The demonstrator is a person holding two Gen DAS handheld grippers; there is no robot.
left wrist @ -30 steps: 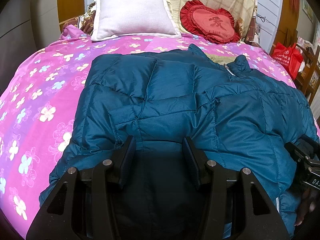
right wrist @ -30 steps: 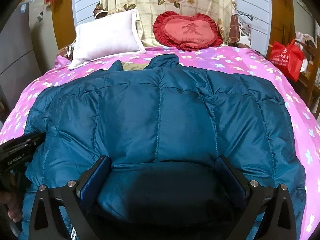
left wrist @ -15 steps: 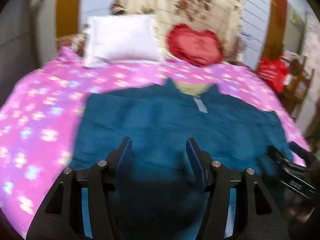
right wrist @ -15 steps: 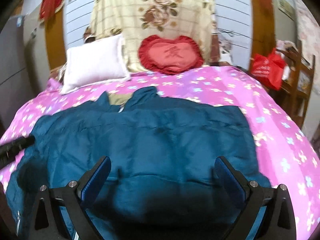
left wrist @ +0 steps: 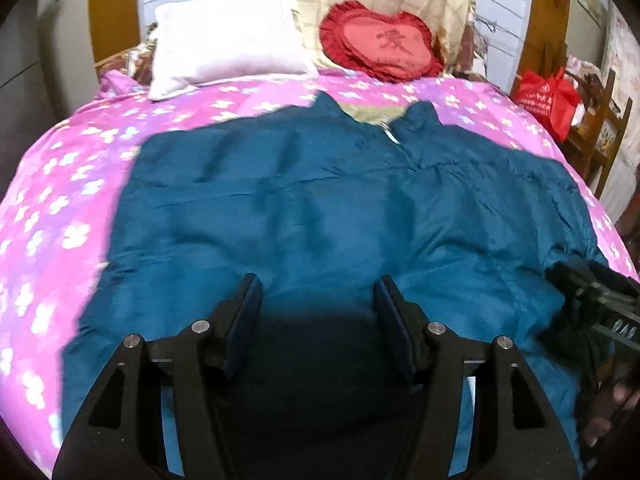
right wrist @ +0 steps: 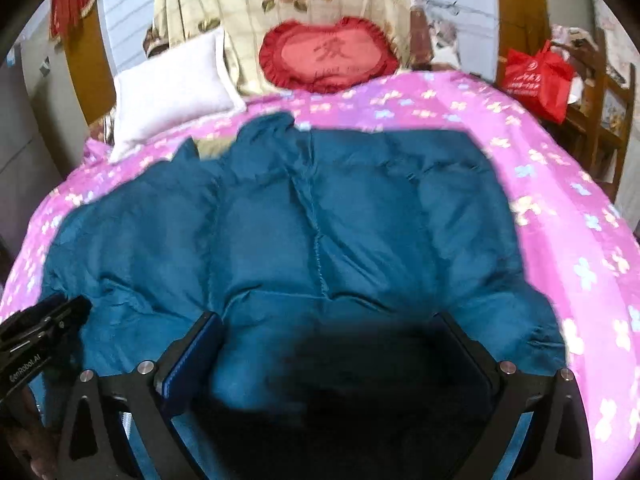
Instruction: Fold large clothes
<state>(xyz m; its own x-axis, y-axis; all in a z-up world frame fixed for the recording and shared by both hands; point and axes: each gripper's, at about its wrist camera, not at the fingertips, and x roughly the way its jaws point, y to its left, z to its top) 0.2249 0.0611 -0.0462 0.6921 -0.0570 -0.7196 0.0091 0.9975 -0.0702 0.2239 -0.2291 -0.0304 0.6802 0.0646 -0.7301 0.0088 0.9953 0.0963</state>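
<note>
A large teal padded jacket [left wrist: 320, 208] lies spread flat on the pink flowered bedspread [left wrist: 60, 184], collar and zipper toward the pillows. It also fills the right wrist view [right wrist: 320, 232]. My left gripper [left wrist: 318, 300] is open above the jacket's near hem, left of middle. My right gripper [right wrist: 328, 340] is wide open above the near hem further right. Neither holds fabric. The right gripper's body shows at the left view's right edge [left wrist: 596, 304]; the left gripper's body shows at the right view's left edge [right wrist: 36, 332].
A white pillow [left wrist: 228, 40] and a red heart cushion [left wrist: 382, 44] lean at the head of the bed. A red bag [left wrist: 546, 94] sits on wooden furniture [left wrist: 600, 136] to the right. Bare bedspread [right wrist: 568, 208] flanks the jacket.
Both grippers have lifted and pulled back from the jacket, so more of the bed and headboard shows. The views are motion-blurred. The jacket has stayed flat.
</note>
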